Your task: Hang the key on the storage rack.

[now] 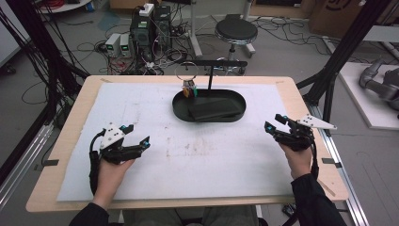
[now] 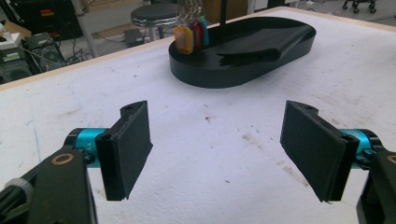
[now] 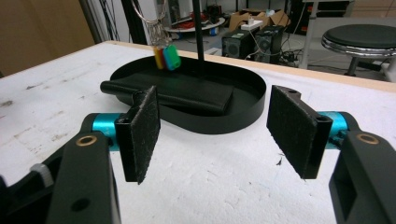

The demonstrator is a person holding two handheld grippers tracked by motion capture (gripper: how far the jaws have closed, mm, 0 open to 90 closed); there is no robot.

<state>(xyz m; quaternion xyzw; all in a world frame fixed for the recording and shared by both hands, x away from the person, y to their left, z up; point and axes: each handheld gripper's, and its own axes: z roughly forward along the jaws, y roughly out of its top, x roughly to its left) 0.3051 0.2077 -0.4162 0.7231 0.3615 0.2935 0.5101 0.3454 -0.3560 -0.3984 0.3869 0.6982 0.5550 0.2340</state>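
Two grippers sit low over the white mat [image 1: 141,179], one at each side of the table [image 1: 70,122], both aimed inward toward the black oval tray [image 1: 179,109] at the far middle.

Left gripper [image 1: 137,135]: held in the left hand [image 1: 109,176], near the left edge of the mat. Jaws stand wide apart; in the left gripper view the two black pads [image 2: 130,144] have only bare, stained mat between them. Nothing held, nothing touched.

Right gripper [image 1: 275,122]: held in the right hand [image 1: 297,160], near the right edge of the mat. Jaws likewise spread wide; the right gripper view shows the mat and the near wall of the tray in the gap. Nothing held.

Tray: well apart from both grippers. Inside it lies a flat black object [image 1: 212,109], possibly a folded pouch or wallet; the dark-on-dark view does not let me tell which. A thin black stand [image 1: 210,77] rises from the tray's far side with a crossbar on top. From the left part of that bar hangs a wire ring [image 1: 187,70] carrying a bunch of coloured tags [image 1: 189,90] — orange, red, blue-green — whose lower ends dangle over the tray's far left end.
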